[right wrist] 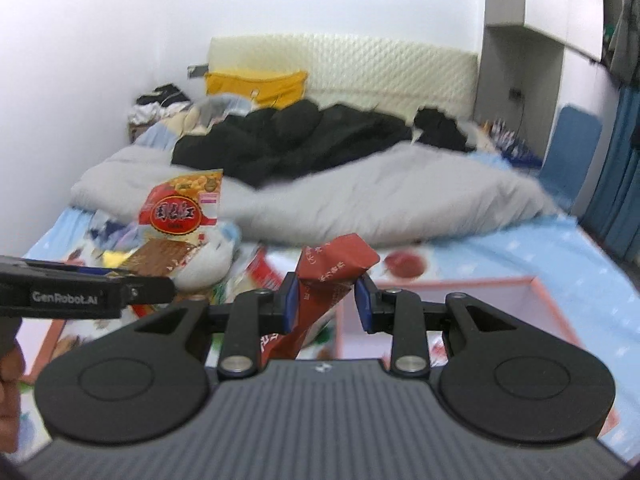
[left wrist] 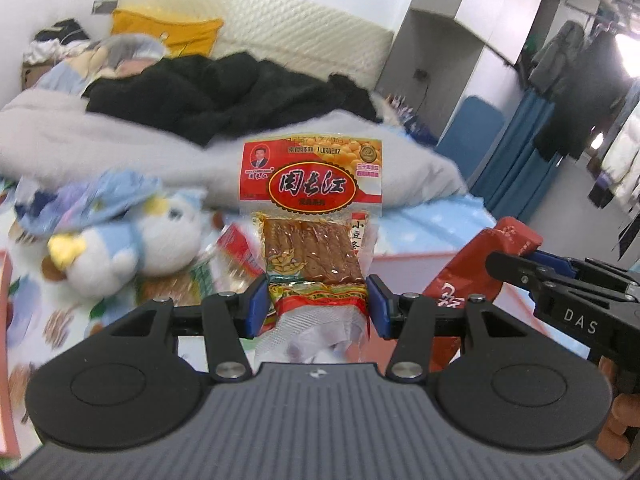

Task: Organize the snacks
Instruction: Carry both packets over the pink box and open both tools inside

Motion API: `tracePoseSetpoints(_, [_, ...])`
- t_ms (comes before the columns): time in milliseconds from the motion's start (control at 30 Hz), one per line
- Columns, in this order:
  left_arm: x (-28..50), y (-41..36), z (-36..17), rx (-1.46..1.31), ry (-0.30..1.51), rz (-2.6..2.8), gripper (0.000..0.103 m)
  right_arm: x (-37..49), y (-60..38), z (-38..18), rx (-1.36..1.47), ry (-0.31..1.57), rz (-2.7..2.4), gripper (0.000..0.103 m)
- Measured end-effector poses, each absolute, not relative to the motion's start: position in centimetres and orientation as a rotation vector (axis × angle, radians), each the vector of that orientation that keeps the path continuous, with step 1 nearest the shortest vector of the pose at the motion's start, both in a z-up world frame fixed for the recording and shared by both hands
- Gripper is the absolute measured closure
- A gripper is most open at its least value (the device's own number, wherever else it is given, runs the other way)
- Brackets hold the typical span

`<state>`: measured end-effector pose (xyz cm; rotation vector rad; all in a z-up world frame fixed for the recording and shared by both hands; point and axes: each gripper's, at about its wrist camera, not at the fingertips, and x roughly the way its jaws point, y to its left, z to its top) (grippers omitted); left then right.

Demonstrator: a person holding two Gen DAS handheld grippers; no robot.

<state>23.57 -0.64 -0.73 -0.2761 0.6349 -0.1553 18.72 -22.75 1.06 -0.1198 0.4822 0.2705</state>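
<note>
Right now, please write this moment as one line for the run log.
left gripper: shut on tofu pack | right gripper: shut on red packet | both held above bed | pink box below

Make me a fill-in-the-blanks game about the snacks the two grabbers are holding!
1. The left gripper holds a dried tofu snack packet whose label is red and ____.
2. The right gripper holds a crumpled snack wrapper coloured dark ____.
3. The plush toy lies on the ____.
4. Heaped on the grey duvet are ____ clothes.

Missing words: yellow; red; bed; black
</note>
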Motion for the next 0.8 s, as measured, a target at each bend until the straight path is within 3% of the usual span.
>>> tracePoseSetpoints(200, [25.8, -3.9, 3.2, -0.246, 0.598, -0.221, 0.047, 20.1, -26.0, 3.9, -0.138, 0.445, 0.213, 0.07])
tracePoseSetpoints(367, [28.2, -8.8, 3.8, -0.22, 0.637, -0.303, 0.046, 22.4, -29.8, 3.6, -0.123, 0.519, 0.154, 0.07])
tracePoseSetpoints(800, [33.5, -21.1, -5.3, -0.132, 0.943, -0.467, 0.046, 26.4, -39.1, -5.7, 0.018, 0.866, 0.074, 0.07])
